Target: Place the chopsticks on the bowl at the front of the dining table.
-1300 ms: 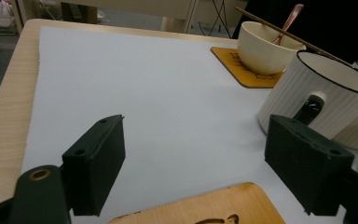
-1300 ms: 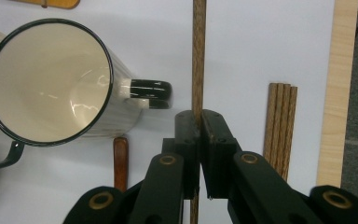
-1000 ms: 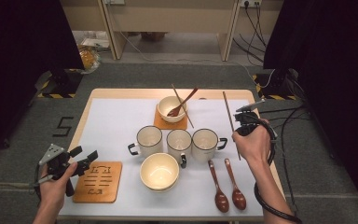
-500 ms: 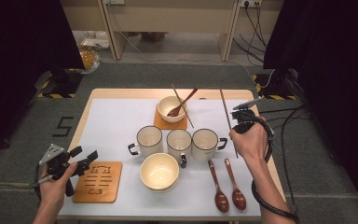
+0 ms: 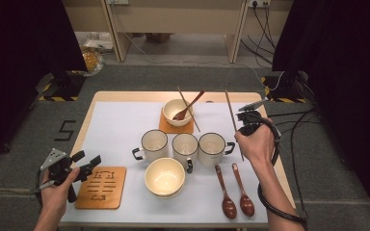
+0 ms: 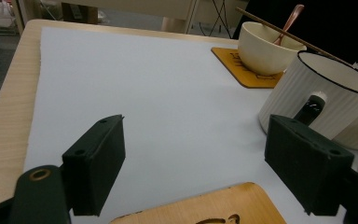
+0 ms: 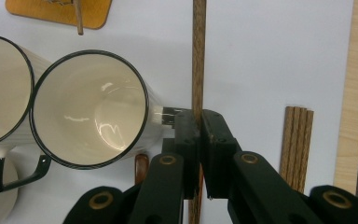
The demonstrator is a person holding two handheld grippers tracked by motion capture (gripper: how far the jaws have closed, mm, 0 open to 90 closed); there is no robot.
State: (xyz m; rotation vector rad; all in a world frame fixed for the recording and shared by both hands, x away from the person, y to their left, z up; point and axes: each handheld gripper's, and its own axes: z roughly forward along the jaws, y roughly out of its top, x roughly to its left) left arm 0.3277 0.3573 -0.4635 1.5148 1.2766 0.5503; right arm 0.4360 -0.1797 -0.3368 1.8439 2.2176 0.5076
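Chopstick (image 7: 198,56) is clamped between the jaws of the right gripper (image 7: 200,123), which press on it from both sides. In the high view the chopstick (image 5: 231,115) stands above the right part of the bench (image 5: 130,96), tilted, its upper end pointing away from the person, with the right gripper (image 5: 248,126) gripping it near the lower half. The right mug (image 5: 212,148) sits just left of that gripper. In the right gripper view, more chopsticks (image 7: 297,142) lie flat on the white mat (image 7: 261,56) near the bench edge, apart from the held one.

The left gripper (image 5: 77,166) is held at the near left corner, above the empty coaster (image 5: 101,186). Its jaws stand wide apart with nothing between them; in the left gripper view the left gripper (image 6: 193,163) frames bare mat, with the left mug (image 6: 324,100) just beyond the right-hand jaw.
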